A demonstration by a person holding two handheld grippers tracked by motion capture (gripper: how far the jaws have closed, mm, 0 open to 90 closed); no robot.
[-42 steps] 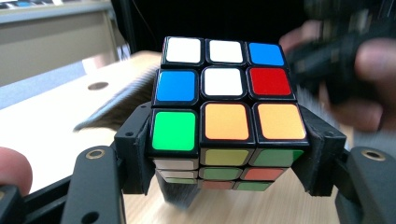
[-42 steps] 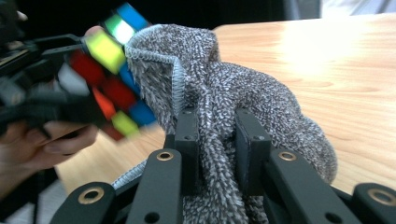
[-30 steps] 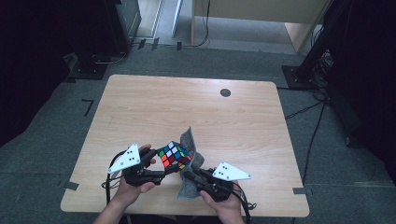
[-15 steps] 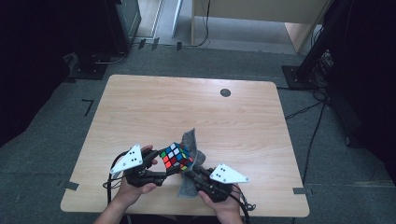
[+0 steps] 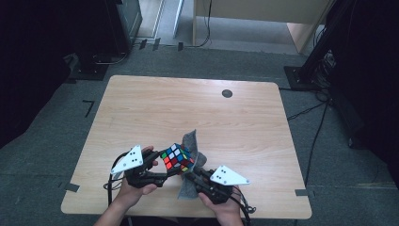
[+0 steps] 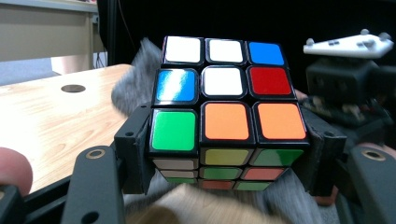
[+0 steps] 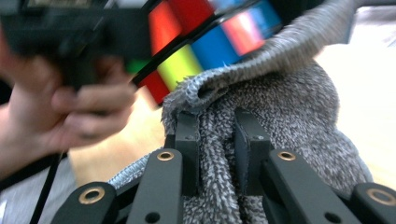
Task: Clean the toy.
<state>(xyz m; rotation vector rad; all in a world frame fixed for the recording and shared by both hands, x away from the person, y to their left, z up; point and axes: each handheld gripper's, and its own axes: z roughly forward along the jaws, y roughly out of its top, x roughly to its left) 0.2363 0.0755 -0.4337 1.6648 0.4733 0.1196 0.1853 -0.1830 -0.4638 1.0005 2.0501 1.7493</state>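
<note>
While the left gripper (image 5: 162, 170) squeezes its black jaws tight on both sides of the puzzle cube (image 5: 178, 158), the cube sits just above the table (image 5: 155, 113), near the table's front edge. In the left gripper view the cube (image 6: 224, 116) looks hard and shiny, a boxy shape made of small colored squares: white, blue, red, green and orange, with thin black lines between them.

The right gripper (image 5: 195, 176) pinches a grey cloth (image 5: 190, 141) between its jaws. In the right gripper view the cloth (image 7: 280, 107) is soft, fuzzy and bumpy, and it folds and drapes over the jaws. One floppy end of it pokes up behind the cube, toward 12 o'clock. The cloth presses against the cube on the cube's 3 o'clock side. A white three-cornered plate rides on top of each gripper.

The table is flat, smooth, light wood with rounded corners. A small dark round hole (image 5: 227, 93) sits far off at 1 o'clock from the cube. Around the table the floor (image 5: 329, 160) is grey carpet. Black stands and cables stay at the sides, and the room is dark there.

The cube is close to the edge at 6 o'clock, where the person's hands come in. From 9 o'clock around to 3 o'clock, lots of bare wood lies open for moving.
</note>
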